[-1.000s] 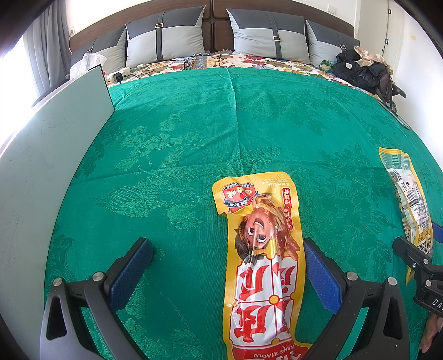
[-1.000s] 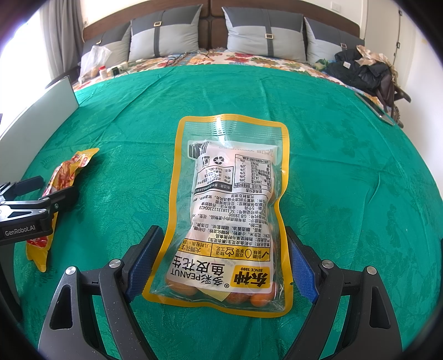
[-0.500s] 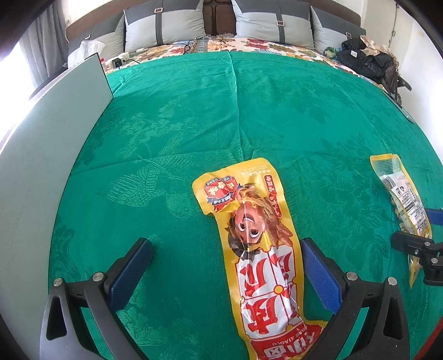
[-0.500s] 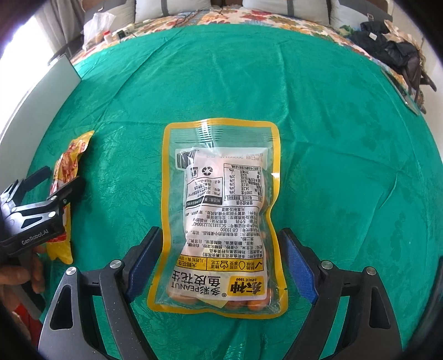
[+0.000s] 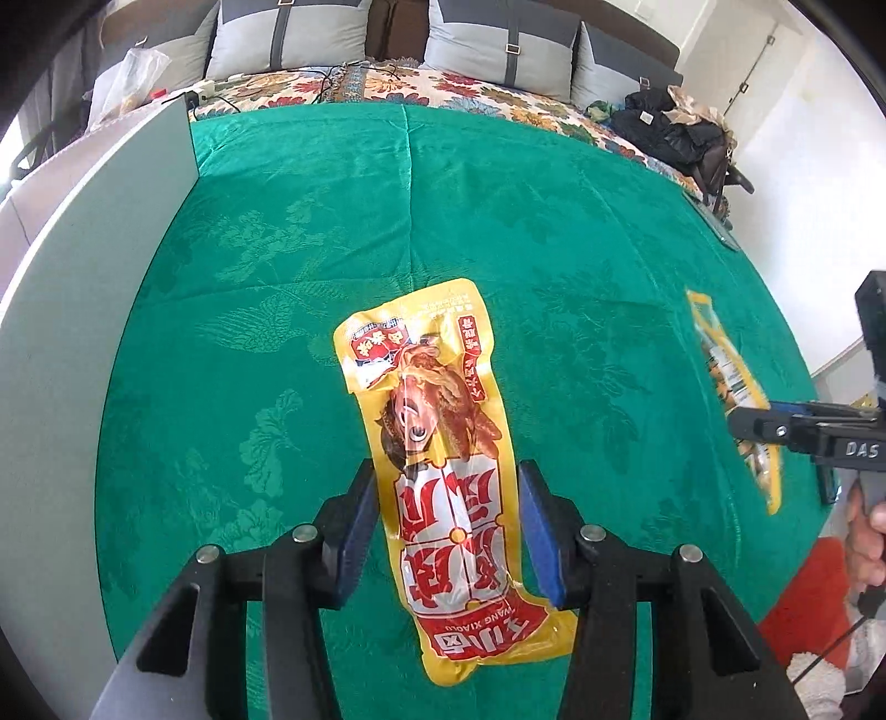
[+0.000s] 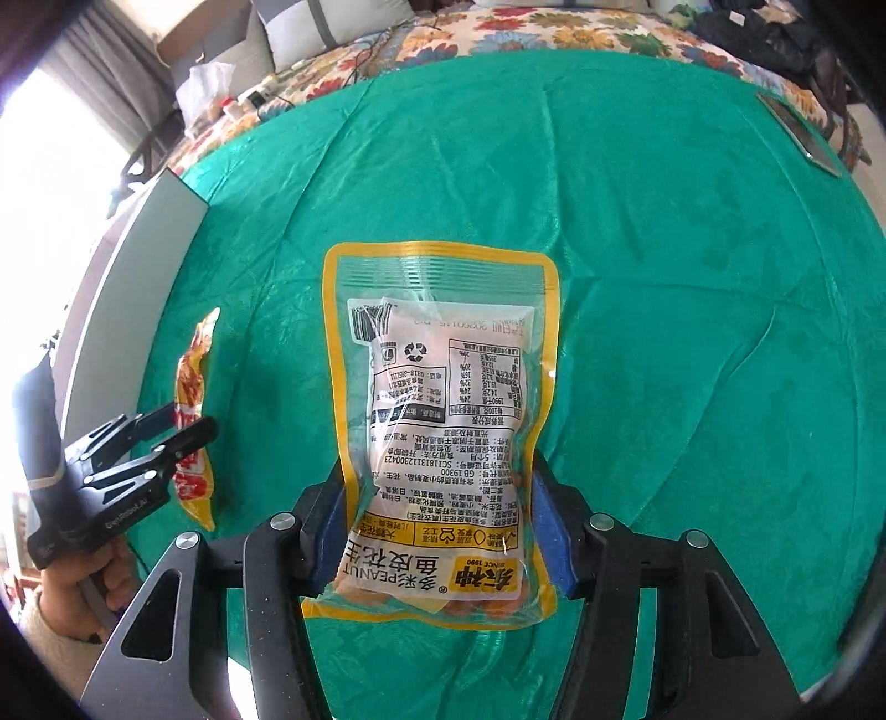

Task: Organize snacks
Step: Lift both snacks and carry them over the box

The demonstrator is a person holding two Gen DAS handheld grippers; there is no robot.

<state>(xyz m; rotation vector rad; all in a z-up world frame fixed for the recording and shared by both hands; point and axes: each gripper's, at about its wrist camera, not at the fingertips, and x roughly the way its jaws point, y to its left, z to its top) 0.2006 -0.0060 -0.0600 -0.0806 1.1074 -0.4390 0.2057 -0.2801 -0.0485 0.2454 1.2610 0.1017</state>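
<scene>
Home bedroom. Bed w/ dark padded headboard (image 5: 396, 22), grey pillows (image 5: 498, 47) in a row, floral sheet (image 5: 459, 91) under green patterned bedspread (image 5: 554, 232). Curtains (image 6: 105, 61) by bright window, clothes pile (image 5: 675, 130) at bed's edge.

"PEANUT" and "SINCE 1990" on the peanut bag (image 6: 443, 421); "WANG XIAOLU" on the yellow snack packet (image 5: 448, 498)
</scene>
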